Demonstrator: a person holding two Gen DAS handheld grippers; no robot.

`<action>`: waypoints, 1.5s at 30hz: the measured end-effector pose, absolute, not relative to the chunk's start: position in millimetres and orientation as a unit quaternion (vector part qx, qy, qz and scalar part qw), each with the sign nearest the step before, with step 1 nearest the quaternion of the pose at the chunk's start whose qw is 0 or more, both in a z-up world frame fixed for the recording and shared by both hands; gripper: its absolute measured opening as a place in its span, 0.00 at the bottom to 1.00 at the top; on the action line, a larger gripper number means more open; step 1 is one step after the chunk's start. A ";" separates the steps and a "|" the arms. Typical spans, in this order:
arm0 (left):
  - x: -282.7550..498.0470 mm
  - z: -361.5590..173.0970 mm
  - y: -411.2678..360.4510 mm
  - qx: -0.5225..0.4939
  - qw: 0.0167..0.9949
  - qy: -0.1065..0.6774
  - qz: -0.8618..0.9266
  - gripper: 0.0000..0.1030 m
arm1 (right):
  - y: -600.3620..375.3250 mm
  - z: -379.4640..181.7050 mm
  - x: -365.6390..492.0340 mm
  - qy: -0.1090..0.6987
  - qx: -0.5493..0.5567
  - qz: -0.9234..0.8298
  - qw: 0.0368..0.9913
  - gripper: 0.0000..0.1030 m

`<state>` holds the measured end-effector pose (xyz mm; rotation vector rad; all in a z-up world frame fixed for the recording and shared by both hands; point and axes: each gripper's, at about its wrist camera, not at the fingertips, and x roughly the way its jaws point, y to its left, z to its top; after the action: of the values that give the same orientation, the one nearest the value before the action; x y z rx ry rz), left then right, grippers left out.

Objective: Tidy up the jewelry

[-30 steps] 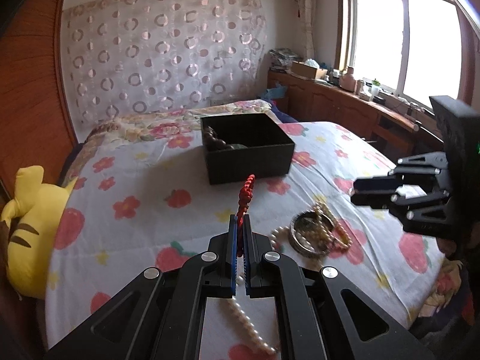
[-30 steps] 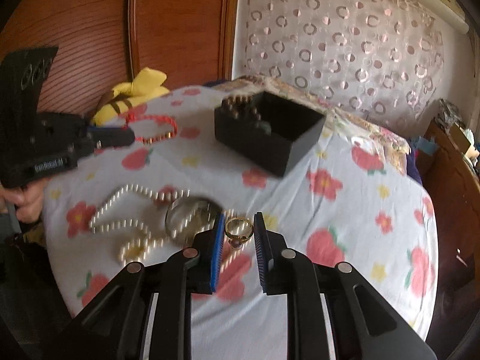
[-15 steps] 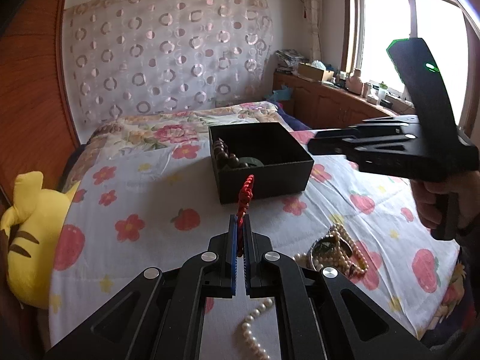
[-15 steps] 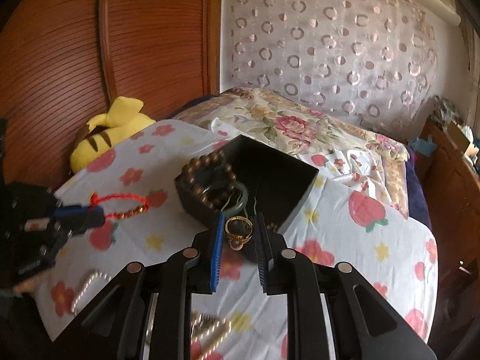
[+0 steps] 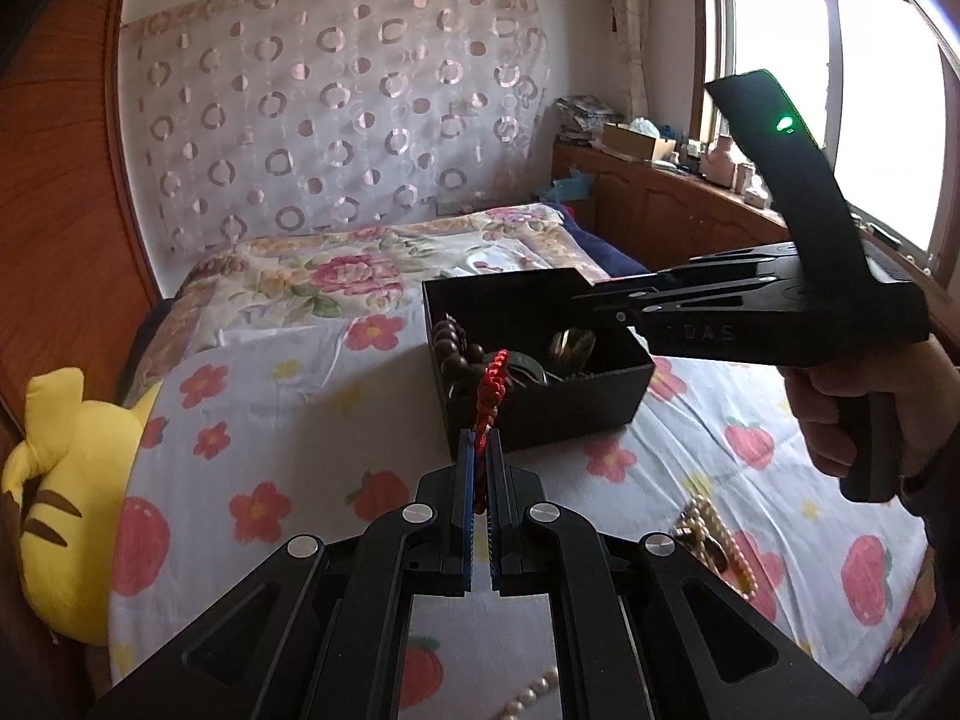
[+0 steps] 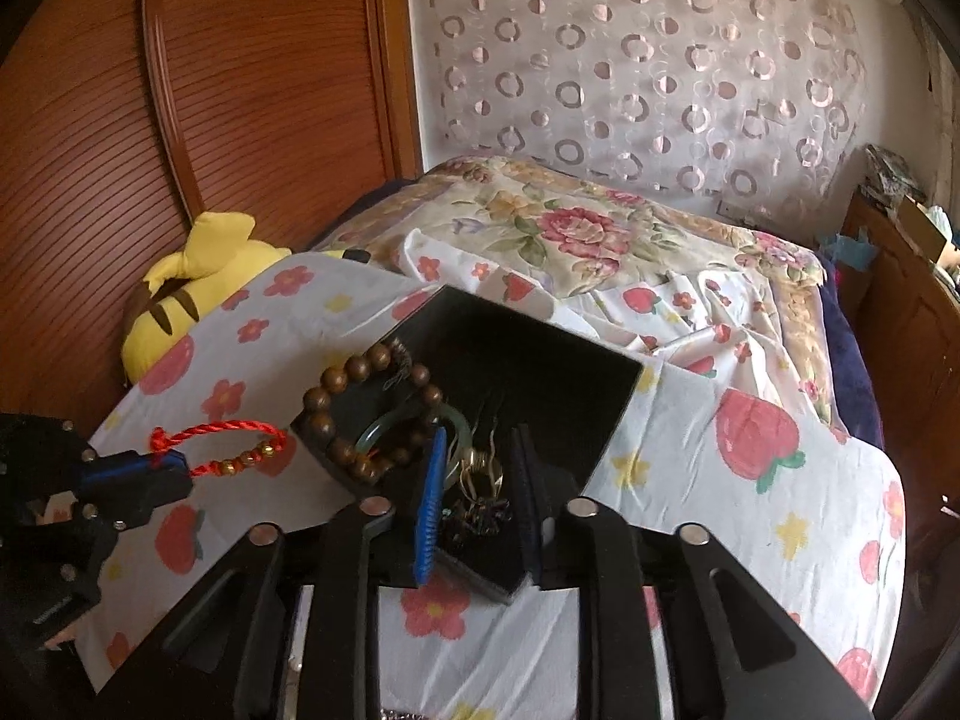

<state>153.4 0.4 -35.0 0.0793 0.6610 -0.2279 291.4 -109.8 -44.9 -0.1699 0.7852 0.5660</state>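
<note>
The left gripper (image 5: 478,444) pinches a red cord bracelet (image 5: 492,387) short of the black box (image 5: 600,396). The right gripper (image 6: 477,480) hangs spread over the box, above a gold ring (image 6: 480,471), wooden beads (image 6: 336,414) and a jade bangle (image 6: 384,429). A yellow plush (image 5: 66,498) lies at the bed's edge.

We look along our left gripper (image 5: 478,450), its jaws pinched on a red cord bracelet (image 5: 490,396) that stands up in front of the black box (image 5: 600,405) on the flowered bed (image 5: 288,420). Our right gripper (image 5: 606,305) reaches over the box's far right corner (a green light glows on its grip). Dark wooden beads (image 5: 454,348) lie inside the box. Pearls (image 5: 717,531) rest on the sheet at right, a yellow plush toy (image 5: 54,516) at left.
</note>
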 end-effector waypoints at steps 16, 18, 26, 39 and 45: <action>222.5 -28.0 -23.4 0.038 0.934 0.338 -0.112 0.02 | -152.5 -43.6 278.1 0.370 -0.068 0.263 0.888 0.28; 228.6 -29.2 -27.7 0.040 0.934 0.338 -0.111 0.03 | -154.7 -44.4 275.3 0.369 -0.068 0.264 0.888 0.28; 220.6 -34.5 -23.8 0.036 0.932 0.345 -0.108 0.37 | -161.2 -52.9 230.8 0.361 -0.084 0.287 0.883 0.28; 171.3 -34.5 1.5 0.023 0.936 0.330 -0.123 0.58 | -154.1 -77.9 149.6 0.367 -0.094 0.344 0.859 0.28; 137.9 -43.4 13.2 0.010 0.936 0.331 -0.124 0.67 | -151.7 -92.9 125.1 0.384 -0.118 0.355 0.844 0.28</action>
<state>137.9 13.2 -43.4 0.0199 0.6756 -0.2532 125.1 -151.7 -92.9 -0.2501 0.8096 0.7489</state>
